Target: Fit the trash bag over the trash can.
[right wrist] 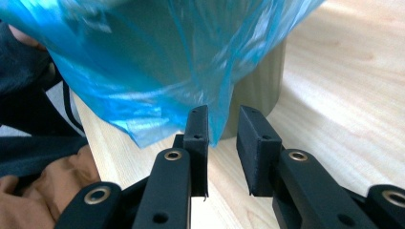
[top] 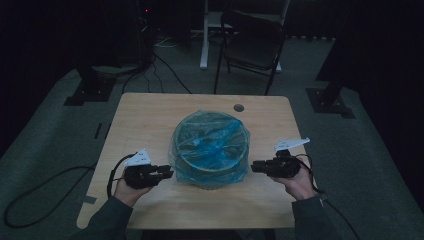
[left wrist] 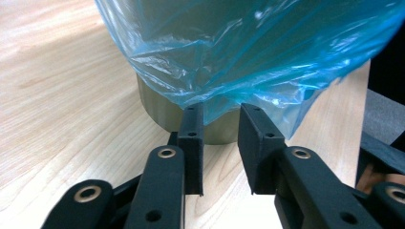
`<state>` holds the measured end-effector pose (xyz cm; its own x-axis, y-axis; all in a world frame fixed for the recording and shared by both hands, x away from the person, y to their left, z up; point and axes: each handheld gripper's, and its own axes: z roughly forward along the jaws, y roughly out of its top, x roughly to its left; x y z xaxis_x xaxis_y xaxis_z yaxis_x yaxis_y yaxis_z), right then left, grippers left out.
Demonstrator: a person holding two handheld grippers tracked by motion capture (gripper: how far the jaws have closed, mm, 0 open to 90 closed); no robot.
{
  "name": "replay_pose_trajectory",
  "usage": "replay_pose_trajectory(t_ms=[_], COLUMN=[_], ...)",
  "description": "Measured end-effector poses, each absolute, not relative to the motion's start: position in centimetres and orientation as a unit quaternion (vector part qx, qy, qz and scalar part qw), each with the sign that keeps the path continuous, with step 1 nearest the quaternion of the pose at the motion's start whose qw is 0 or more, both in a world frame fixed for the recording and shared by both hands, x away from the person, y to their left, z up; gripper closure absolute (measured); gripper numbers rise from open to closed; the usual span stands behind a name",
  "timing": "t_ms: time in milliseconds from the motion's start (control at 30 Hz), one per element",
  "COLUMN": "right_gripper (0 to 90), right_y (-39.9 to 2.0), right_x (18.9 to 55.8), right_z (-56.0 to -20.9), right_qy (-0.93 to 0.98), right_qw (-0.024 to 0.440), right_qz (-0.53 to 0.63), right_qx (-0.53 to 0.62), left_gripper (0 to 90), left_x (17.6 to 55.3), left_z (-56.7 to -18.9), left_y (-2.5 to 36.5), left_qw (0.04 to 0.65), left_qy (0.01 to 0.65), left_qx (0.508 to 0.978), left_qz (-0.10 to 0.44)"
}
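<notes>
**Two grippers at the hem of a blue bag over a round bin**

The left gripper (left wrist: 219, 119) has its jaws parted, with a clear gap of bare wood between the pads. The lower edge of the blue plastic bag (left wrist: 248, 52) hangs just above and between the tips; the pads do not press on it. Behind the tips stands the wall of the round bin (left wrist: 162, 107), olive-grey, resting on the table.

The right gripper (right wrist: 222, 121) also has its jaws apart. A hanging corner of the bag (right wrist: 143, 71) drops to the tip of one jaw and seems to brush it, but nothing is pinched between the pads. The bin wall (right wrist: 260, 88) rises just past the tips.

In the high view the left gripper (top: 167, 173) sits at the bin's left side and the right gripper (top: 255, 166) at its right side, both close against the bag's skirt, each held in a hand (top: 131, 190) coming from the near edge.

The bin (top: 210, 145), lined and draped with the bag, stands near the middle of the wooden table (top: 145, 115). A black chair (top: 252, 45) stands beyond the far edge, on a dim floor with cables.
</notes>
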<state>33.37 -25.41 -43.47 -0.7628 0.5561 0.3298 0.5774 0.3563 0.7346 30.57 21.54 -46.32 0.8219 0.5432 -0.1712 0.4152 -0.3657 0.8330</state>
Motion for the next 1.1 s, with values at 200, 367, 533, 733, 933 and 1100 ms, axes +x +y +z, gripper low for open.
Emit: replay_pose_trajectory(t_ms=[200,367,533,733,933,1100], right_gripper=[73.5,73.5,73.6,73.6,73.5,73.5], right_y=[-25.8,-25.6,-25.6,-25.4,-25.0,-24.4], right_x=[33.8,34.2,34.6,34.8,35.4,36.1], right_z=[-41.5,-40.4,-39.6,-38.8,-38.1,-37.6], right_qy=[-0.811,-0.809,-0.804,-0.803,-0.799,-0.798], right_qw=[-0.013,-0.029,-0.038,-0.047,-0.05,-0.053], right_qz=[-0.475,-0.477,-0.487,-0.493,-0.502,-0.505], right_qx=[-0.342,-0.342,-0.338,-0.331,-0.327,-0.324], left_gripper=[69.4,69.1,69.1,69.0,68.5,68.5], left_x=[30.3,30.8,31.5,32.2,32.8,33.2], left_z=[-44.5,-43.5,-42.6,-41.4,-40.5,-40.1], left_y=[22.5,22.2,22.0,21.4,21.2,21.2], left_qw=[0.51,0.511,0.519,0.52,0.527,0.534], left_qy=[0.288,0.285,0.281,0.274,0.275,0.276], left_qx=[0.806,0.805,0.801,0.801,0.795,0.79], left_qz=[0.083,0.097,0.104,0.115,0.121,0.122])
